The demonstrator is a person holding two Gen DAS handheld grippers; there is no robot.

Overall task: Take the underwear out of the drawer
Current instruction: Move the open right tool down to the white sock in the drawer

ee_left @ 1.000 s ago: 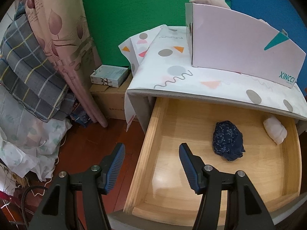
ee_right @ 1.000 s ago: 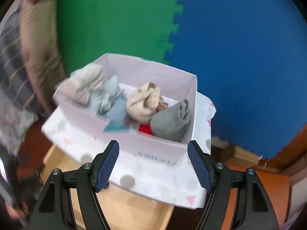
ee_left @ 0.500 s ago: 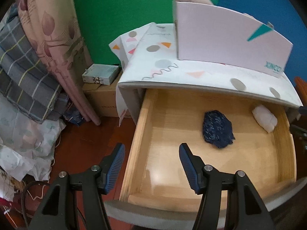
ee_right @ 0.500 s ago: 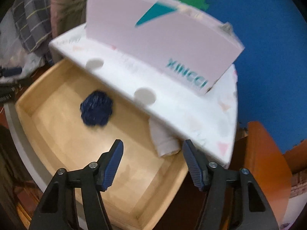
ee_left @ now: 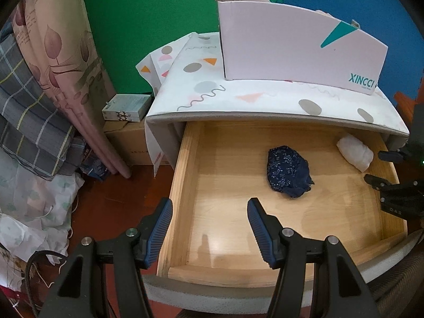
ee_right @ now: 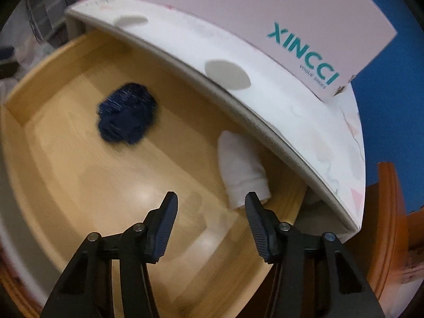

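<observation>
Even, soft indoor light fills both views, bright enough to read colours cleanly. The left wrist view is sharp: the drawer [ee_left: 228, 212] floor shows a pale sheen near its front, with faint shadows there. The right wrist view is smeared by motion blur, and the dark blue bundle [ee_right: 127, 114] streaks at its edges (the box lettering [ee_right: 304, 50] stays readable). A bright glare patch sits on the wood. Both fisheye frames bow straight edges into curves and fall off into black corners.
</observation>
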